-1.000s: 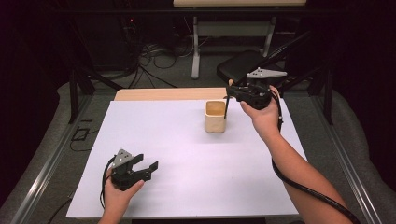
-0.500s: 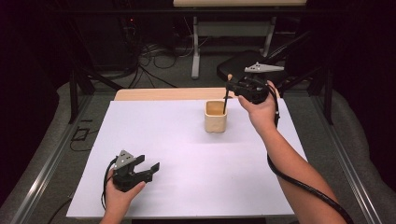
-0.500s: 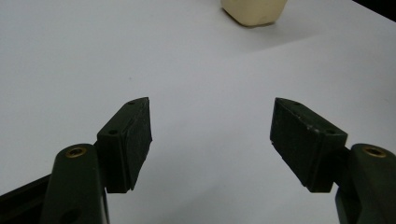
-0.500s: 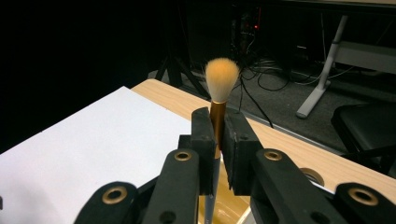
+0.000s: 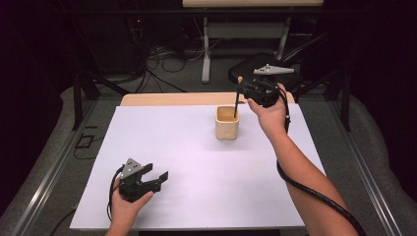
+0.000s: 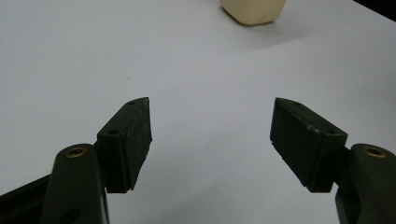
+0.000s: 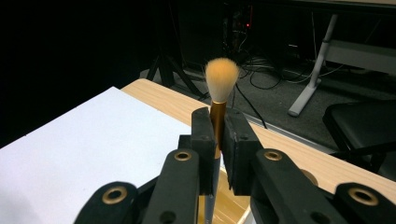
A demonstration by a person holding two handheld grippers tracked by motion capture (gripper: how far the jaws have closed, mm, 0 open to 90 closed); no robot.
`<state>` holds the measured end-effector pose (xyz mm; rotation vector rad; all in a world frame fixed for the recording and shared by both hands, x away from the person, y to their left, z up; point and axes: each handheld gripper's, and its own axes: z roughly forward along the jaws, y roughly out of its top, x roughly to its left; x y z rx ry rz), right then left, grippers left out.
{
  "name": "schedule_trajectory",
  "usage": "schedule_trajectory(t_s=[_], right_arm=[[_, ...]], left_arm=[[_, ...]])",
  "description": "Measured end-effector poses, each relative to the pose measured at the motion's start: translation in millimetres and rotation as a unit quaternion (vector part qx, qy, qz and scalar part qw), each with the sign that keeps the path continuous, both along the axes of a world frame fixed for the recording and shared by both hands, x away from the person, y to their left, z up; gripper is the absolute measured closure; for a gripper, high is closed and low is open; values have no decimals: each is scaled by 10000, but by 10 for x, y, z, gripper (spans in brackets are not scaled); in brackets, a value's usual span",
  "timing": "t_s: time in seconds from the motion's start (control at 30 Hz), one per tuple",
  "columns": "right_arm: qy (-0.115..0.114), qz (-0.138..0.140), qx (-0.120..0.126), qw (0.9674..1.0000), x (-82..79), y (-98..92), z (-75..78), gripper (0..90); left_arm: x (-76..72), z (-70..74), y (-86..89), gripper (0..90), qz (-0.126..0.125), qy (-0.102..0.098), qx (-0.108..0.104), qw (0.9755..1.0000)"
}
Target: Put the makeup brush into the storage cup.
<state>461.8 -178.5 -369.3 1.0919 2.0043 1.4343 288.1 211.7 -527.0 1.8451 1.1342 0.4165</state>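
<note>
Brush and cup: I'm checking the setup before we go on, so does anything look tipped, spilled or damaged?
Nothing stands out. The cup stands upright on the white sheet; the right gripper holds the brush upright, bristles up, handle in the cup.

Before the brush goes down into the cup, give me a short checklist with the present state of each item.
1. Right gripper shut on the makeup brush with the copper ferrule and pale orange bristles: ok.
2. Brush upright, bristles up, dark handle pointing down: ok.
3. Handle tip inside the square cream-coloured cup: ok in the high view; how deep, cannot tell.
4. Cup upright on the white sheet: ok.
5. Left gripper open, holding nothing, well apart from the cup: ok.
6. Cup free of other contents: cannot tell.
</note>
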Motion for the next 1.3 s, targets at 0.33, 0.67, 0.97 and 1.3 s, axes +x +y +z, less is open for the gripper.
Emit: schedule_trajectory(t_s=[0.33, 0.67, 0.97, 1.3], right_arm=[[10, -32, -40, 10000, 41, 37, -117, 836], [80, -62, -45, 9999, 62, 59, -208, 836], [125, -71, -45, 9999, 76, 92, -288, 836], [143, -62, -69, 9999, 76, 114, -375, 836]], left_arm=[[2, -10, -9, 295, -21, 3, 12, 10000], [1, -18, -13, 295, -24, 26, 12, 10000], [4, -27, -17, 295, -36, 26, 19, 10000], [0, -31, -17, 295, -23, 39, 12, 10000]])
